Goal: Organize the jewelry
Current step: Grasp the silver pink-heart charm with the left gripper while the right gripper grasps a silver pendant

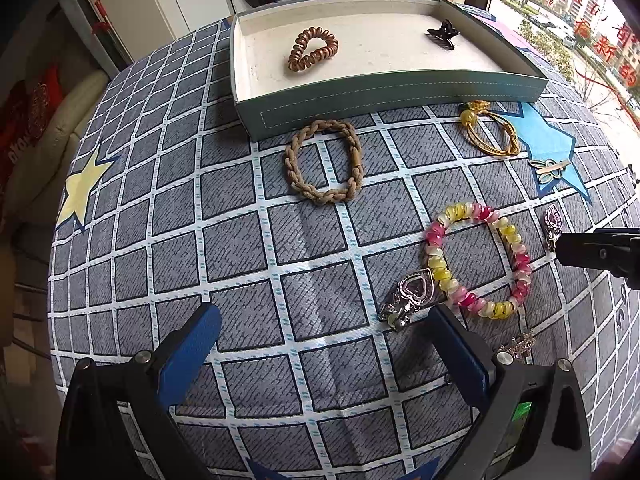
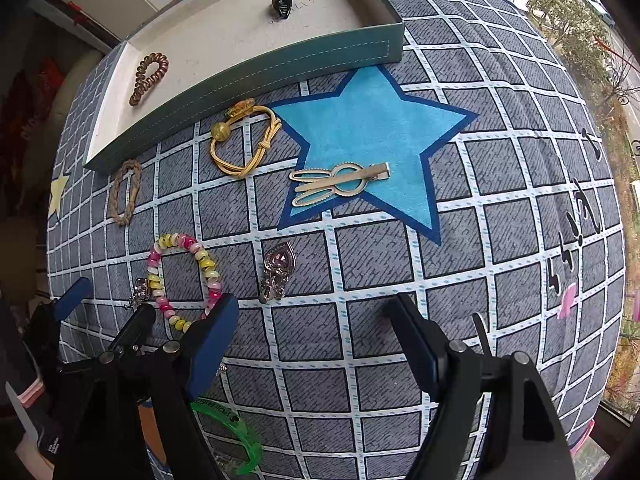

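Observation:
A teal tray (image 1: 360, 98) at the back holds a brown coil hair tie (image 1: 313, 49) and a black claw clip (image 1: 442, 34). On the checked cloth lie a braided beige tie (image 1: 324, 160), a yellow beaded tie (image 2: 244, 140), a gold rabbit clip (image 2: 336, 182), a pink-and-yellow spiral tie (image 1: 480, 260) and two heart clips (image 1: 412, 296) (image 2: 278, 272). My left gripper (image 1: 324, 320) is open low over bare cloth, with one heart clip just beyond its right finger. My right gripper (image 2: 314, 306) is open and empty, just short of the other heart clip.
A small sparkly piece (image 1: 520, 346) lies beside my left gripper's right finger. A green plastic object (image 2: 236, 436) sits under my right gripper. The table drops off at the left toward a sofa (image 1: 48, 152), and a window (image 1: 592, 40) lies to the right.

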The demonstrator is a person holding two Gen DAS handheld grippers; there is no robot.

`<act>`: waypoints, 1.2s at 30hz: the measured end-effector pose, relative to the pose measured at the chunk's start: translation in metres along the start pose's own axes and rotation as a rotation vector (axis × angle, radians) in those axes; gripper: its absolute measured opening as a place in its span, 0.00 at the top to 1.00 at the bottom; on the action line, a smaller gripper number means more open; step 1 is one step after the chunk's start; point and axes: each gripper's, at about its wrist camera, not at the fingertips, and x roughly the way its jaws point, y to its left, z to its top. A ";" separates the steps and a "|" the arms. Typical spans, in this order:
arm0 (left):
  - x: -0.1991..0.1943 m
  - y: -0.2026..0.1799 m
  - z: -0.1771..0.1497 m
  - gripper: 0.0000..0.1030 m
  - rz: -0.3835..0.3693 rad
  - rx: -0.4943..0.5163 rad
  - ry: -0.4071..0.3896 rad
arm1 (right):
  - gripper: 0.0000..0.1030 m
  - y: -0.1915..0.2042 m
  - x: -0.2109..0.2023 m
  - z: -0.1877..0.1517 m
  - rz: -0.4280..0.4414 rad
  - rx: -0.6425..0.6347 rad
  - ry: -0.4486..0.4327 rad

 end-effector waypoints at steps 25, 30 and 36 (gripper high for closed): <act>-0.005 -0.050 0.040 0.71 -0.132 0.037 -0.015 | 0.86 0.094 0.020 -0.003 -0.138 -0.220 -0.056; -0.013 -0.045 0.044 0.71 -0.152 -0.043 -0.017 | 0.94 0.066 0.012 0.001 0.004 -0.135 -0.035; -0.024 -0.039 0.048 0.71 -0.162 -0.094 -0.042 | 0.94 0.047 0.009 0.008 0.092 -0.071 -0.029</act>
